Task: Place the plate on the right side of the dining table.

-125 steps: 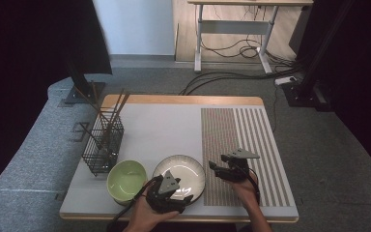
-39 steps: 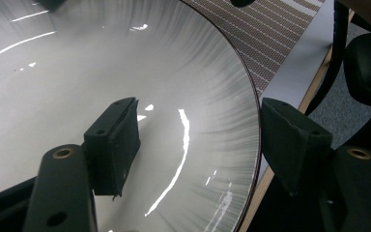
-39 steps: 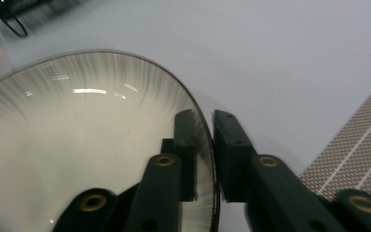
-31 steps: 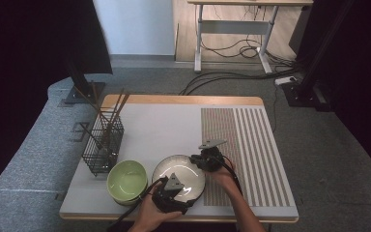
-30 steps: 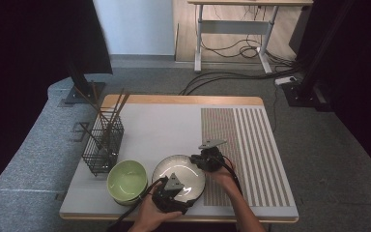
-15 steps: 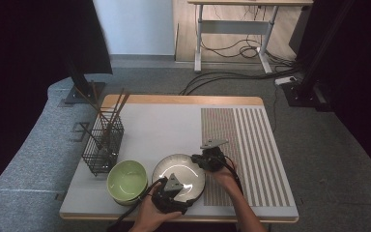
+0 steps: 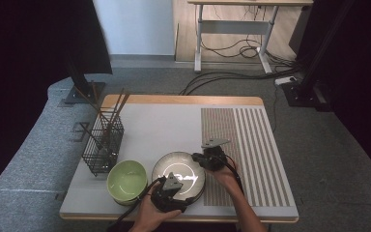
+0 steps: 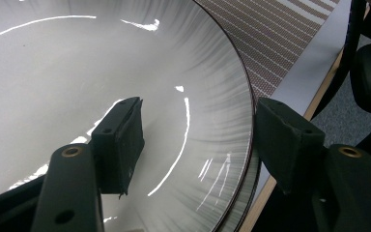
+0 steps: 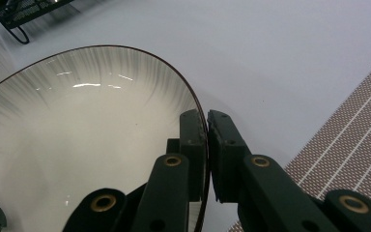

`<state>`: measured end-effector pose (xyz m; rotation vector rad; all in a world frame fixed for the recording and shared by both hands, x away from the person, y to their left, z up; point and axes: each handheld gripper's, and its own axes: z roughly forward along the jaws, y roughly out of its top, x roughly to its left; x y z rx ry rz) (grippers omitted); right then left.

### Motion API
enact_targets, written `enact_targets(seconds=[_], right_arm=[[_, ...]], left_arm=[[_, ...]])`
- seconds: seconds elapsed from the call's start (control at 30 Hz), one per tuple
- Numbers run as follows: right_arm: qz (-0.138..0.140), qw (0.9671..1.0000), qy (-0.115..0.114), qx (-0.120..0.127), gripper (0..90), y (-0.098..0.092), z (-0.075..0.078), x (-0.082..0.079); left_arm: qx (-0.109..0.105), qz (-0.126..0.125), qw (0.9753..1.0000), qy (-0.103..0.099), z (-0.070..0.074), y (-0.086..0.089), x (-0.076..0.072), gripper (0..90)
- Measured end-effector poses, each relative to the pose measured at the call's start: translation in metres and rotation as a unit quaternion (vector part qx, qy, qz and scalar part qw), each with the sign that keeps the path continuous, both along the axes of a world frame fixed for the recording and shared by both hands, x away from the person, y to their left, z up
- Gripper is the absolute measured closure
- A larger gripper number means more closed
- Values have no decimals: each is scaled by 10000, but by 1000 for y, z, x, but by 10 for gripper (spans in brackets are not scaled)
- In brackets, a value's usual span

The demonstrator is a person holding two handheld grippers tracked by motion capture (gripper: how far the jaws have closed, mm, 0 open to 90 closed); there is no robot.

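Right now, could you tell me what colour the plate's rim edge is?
Dark brown, above grey streaks; the right gripper view shows the plate best.

I see a green bowl (image 7: 127,180) near the front-left of the table (image 7: 164,123), just in front of a black wire basket (image 7: 104,144) holding dark sticks. A striped mat (image 7: 249,145) covers the table's right side. A desk (image 7: 236,19) stands beyond, cables on the floor.

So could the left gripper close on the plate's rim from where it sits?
Probably yes: the left gripper is open with one jaw over the plate and one outside its rim; nothing lies between. The right gripper grips elsewhere.
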<state>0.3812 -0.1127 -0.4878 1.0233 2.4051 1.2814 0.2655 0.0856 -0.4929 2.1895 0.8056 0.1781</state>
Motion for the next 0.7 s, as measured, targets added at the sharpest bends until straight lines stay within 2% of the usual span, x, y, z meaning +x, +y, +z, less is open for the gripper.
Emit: enact_targets(seconds=[0.3, 0.4, 0.47, 0.53, 0.67, 0.7], right_arm=[[13, 10000, 15, 26, 840, 1, -1, 1], [-16, 9999, -6, 129, 770, 2, -1, 2], [41, 9998, -3, 178, 721, 3, -3, 5], [164, 9997, 31, 193, 710, 5, -6, 9], [290, 9993, 108, 188, 806, 10, -11, 13], [293, 9994, 68, 178, 813, 10, -10, 13]], left_arm=[[-4, -7, 10000, 26, 0, 0, 1, 358], [-19, -17, 10000, 42, 0, 1, 1, 357], [-36, -16, 10000, 47, 0, 1, 1, 357], [-44, -22, 10000, 59, 0, 1, 1, 357], [-51, -22, 10000, 68, 0, 1, 1, 356], [-52, -22, 10000, 70, 0, 1, 1, 356]])
